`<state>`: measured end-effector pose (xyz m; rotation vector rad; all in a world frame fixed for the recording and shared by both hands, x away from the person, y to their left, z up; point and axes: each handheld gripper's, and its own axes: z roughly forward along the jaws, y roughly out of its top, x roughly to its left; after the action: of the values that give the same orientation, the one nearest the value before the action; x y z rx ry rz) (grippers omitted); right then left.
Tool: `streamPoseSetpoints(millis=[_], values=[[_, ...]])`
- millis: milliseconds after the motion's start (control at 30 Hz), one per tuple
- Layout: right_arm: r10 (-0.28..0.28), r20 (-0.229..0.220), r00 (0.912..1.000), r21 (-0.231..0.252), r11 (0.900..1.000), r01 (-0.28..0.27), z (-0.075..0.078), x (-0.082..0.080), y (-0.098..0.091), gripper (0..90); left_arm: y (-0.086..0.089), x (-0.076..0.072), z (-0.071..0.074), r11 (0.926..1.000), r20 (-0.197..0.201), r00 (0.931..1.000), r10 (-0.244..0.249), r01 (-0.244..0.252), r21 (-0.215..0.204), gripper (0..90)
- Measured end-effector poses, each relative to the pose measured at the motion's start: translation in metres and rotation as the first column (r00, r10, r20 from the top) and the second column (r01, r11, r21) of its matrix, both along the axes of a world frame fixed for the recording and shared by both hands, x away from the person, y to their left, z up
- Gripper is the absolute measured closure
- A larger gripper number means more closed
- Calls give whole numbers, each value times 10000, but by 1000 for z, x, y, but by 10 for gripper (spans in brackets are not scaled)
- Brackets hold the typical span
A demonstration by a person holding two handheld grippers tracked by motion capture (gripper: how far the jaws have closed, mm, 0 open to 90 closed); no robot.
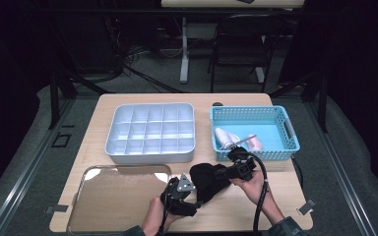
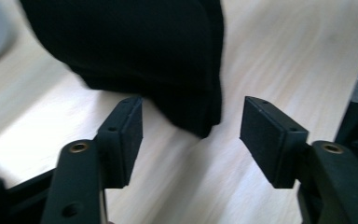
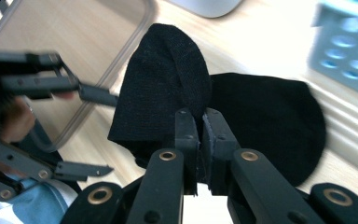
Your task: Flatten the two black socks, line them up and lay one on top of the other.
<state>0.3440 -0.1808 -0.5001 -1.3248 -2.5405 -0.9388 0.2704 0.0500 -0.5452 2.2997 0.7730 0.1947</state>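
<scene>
A black sock [image 1: 207,178] lies crumpled on the wooden table near its front edge, between my two grippers. My right gripper [image 1: 225,173] comes in from the right. Its jaws [image 3: 200,116] are shut on a fold of the sock [image 3: 168,79], lifting it into a peak; the rest of the black fabric [image 3: 265,121] spreads flat behind. My left gripper [image 1: 193,195] sits just left of the sock. It is open [image 2: 191,126], and the sock's hanging tip [image 2: 200,116] reaches in between the pads [image 2: 128,135] without being pressed. The left gripper [image 3: 95,133] stands open beside the lifted fold.
A white divided organizer [image 1: 150,156] stands at the back centre. A blue basket [image 1: 256,109] with pale items in it sits at the back right, close behind my right hand. A clear shallow tray [image 1: 123,168] lies at the front left. Beyond the table are a chair and a desk leg.
</scene>
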Motion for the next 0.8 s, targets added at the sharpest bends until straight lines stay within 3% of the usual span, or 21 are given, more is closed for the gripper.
streamPoseSetpoints(millis=[133,167,267,367,467,533,633,700,767,800], values=[[198,-119,9997,-185,9996,-200,-8,1,13,855,8,3,6,9993,287,9990,339,-344,171,351],[83,-121,9999,-16,10000,-83,-11,1,17,854,10,6,7,9989,308,9987,405,-411,206,351],[299,28,9995,-344,9990,-298,-18,2,26,844,15,9,11,9975,444,9969,650,-662,251,352],[716,-413,9966,-473,9962,-735,-26,3,33,768,17,12,14,9970,559,9959,712,-728,258,354],[740,-307,9968,-162,9971,-745,-24,2,30,646,17,15,14,9969,587,9956,731,-746,241,363],[578,46,9983,335,9978,-579,-18,1,23,590,14,17,13,9972,497,9963,701,-713,239,377],[-4,338,9994,388,9992,-9,-11,1,12,528,5,21,11,9982,479,9975,515,-530,295,387],[-508,613,9968,-315,9981,528,-10,2,4,490,-2,21,11,9986,549,9980,312,-334,405,397],[-961,792,9922,-934,9902,1034,-13,4,-1,463,-9,22,10,9993,445,9989,129,-145,354,405],[-1258,743,9893,-901,9871,1322,-16,4,-2,461,-13,24,10,9992,440,9990,31,-49,396,404]])
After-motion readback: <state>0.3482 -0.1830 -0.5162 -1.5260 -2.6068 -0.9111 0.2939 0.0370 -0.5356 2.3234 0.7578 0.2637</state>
